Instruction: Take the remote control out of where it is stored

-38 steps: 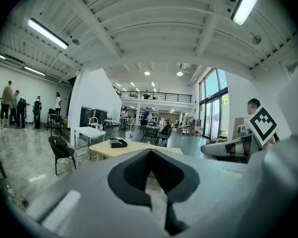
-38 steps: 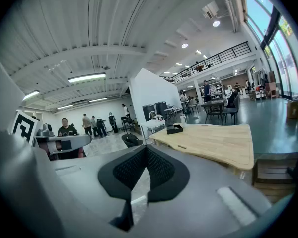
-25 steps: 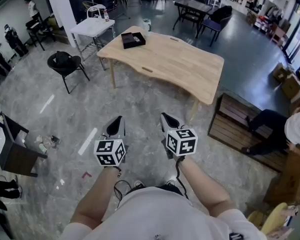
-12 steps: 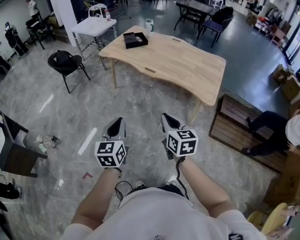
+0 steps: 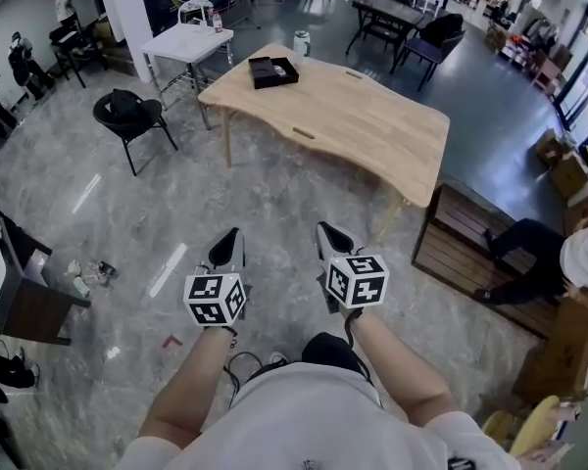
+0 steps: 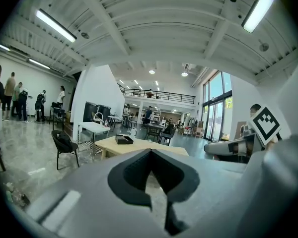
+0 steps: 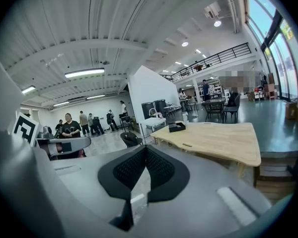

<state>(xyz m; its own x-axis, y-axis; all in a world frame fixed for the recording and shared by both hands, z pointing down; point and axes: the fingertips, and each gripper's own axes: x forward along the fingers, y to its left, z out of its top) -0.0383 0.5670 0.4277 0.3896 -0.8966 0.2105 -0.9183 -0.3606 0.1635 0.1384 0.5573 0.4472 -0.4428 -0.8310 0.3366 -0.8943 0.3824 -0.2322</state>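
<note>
A black open box lies on the far left corner of a light wooden table, several steps ahead of me. No remote control shows in any view. My left gripper and right gripper are held side by side over the grey floor, well short of the table, both shut with nothing between the jaws. In the left gripper view the left gripper points toward the box. The right gripper looks at the same box on the table.
A black chair and a white table stand left of the wooden table. A white jug sits behind it. A dark wooden bench and a seated person are at right. A dark cabinet is at left.
The head view has shifted a little, with the table and box sliding slightly right and up. A dark shape now shows below the grippers. Both grippers keep their pose.
</note>
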